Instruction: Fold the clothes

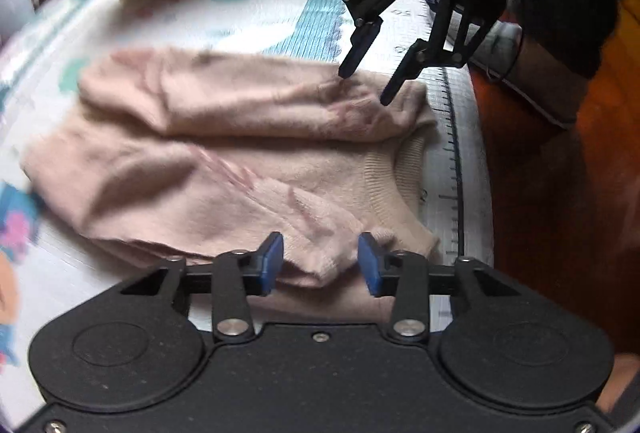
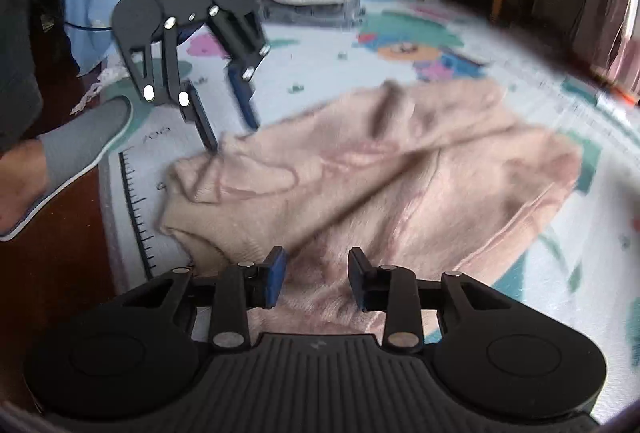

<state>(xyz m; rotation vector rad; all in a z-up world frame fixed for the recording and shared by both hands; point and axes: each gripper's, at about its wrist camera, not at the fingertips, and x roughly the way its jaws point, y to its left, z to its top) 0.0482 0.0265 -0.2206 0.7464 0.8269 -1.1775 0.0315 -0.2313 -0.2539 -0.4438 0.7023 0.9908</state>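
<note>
lying folded on mat (image 1: 280, 13), pink sweater (image 1: 240, 161), both grippers' fingers (image 1: 272, 261) part-open, empty, over its edges

Opposed wrist views, shared sweater (image 1: 248, 161)

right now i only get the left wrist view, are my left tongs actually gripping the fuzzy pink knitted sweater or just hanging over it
observer: Seen from the right wrist camera, the left tongs are open. Their tips point down at the collar-end edge of the fuzzy pink knitted sweater, with no fabric pinched between them.
operator: ok and the right tongs, anything caught in them
observer: No. Their own camera shows the right tongs open, the blue pads apart, and the sweater lying loose under the gap.
</note>
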